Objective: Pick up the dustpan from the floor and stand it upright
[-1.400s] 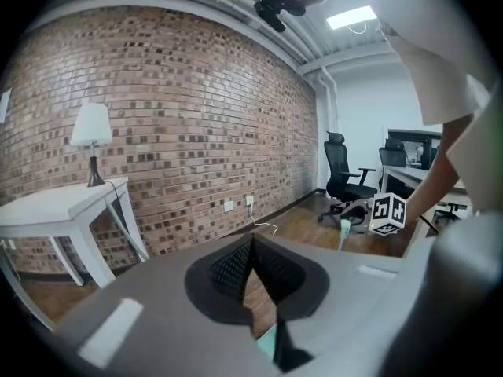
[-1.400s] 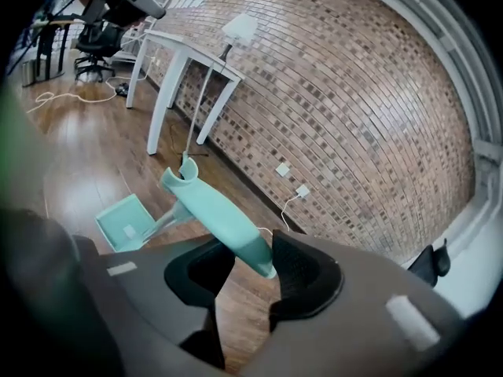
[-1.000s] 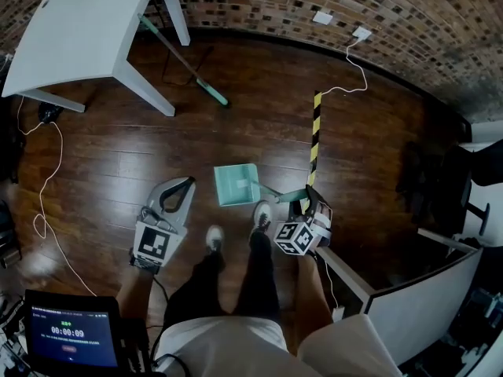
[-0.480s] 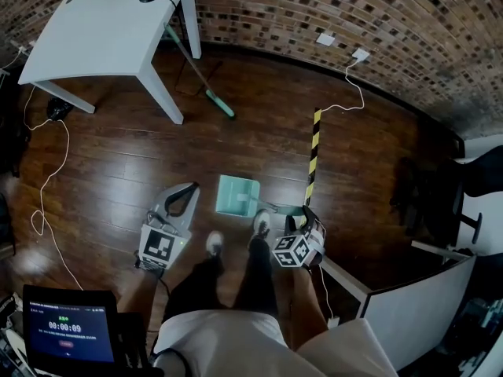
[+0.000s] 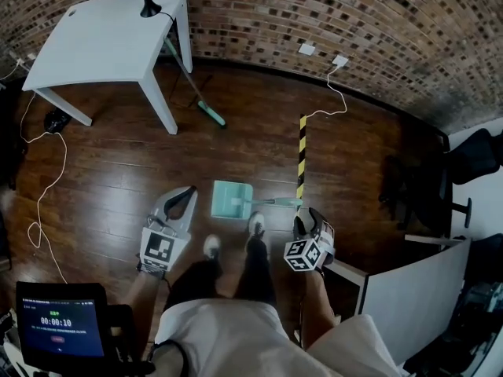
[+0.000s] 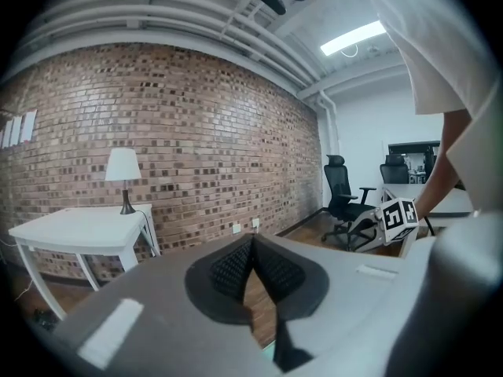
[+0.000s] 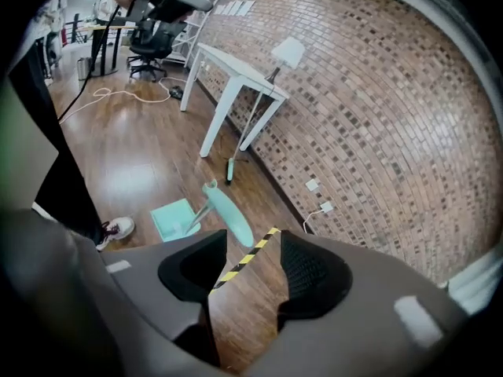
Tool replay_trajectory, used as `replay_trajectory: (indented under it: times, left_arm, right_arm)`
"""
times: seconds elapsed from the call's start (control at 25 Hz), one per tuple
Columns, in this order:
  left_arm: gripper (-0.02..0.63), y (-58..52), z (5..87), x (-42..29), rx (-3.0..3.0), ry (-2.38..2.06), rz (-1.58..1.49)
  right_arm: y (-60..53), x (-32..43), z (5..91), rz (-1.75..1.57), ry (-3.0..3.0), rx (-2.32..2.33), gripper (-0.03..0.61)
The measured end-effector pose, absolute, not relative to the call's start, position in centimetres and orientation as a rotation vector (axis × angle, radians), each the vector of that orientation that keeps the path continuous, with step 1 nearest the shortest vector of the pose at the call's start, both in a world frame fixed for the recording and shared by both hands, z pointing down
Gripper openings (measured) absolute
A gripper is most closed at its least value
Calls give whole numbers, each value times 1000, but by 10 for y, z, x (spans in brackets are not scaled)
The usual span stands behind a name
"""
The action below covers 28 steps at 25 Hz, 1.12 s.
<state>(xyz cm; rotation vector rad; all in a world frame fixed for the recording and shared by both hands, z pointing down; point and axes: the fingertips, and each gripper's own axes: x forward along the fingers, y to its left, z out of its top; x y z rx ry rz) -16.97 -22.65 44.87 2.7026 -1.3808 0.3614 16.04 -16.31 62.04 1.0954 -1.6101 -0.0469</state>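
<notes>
Mint plastic dustpan (image 5: 232, 199) lies flat on the wood floor (image 5: 118, 171) just ahead of your shoes (image 5: 255, 225), its handle (image 5: 275, 203) pointing toward the right claw (image 5: 302, 220). It's likely light, stiff and a bit slick, so take the handle near its end. Right claw stands apart, empty. Left claw (image 5: 187, 195) is pressed together, empty.

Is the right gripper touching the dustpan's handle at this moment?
Apart. In the right gripper view, the right gripper is open with only taped floor between its jaws; the dustpan sits beyond them.
</notes>
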Motion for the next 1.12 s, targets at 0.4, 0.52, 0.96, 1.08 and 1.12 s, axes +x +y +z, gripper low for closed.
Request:
replay_trajectory:
  times: [0.4,0.52,0.96,1.08,1.12]
  left_arm:
    - [2,-187,379,-162,2774,-1417,177]
    - [2,-166,353,-157,2764,-1426,93]
    - [2,-28,277,-108,2841,-1540,-17]
    - [2,27,252,-85,2831,-1614,-10]
    - [2,47,243,-76,2823,-1622,-5]
  right_arm:
    - [-149,125,439,-150,-1887,1627,11]
    - [-133,113,394,-76,-2032,1771,11]
    - [9,143,300,74,-2327,1953,11]
    - [60,152,262,48,-2416,1897,11]
    - [76,154,250,22,-2440,1872,11]
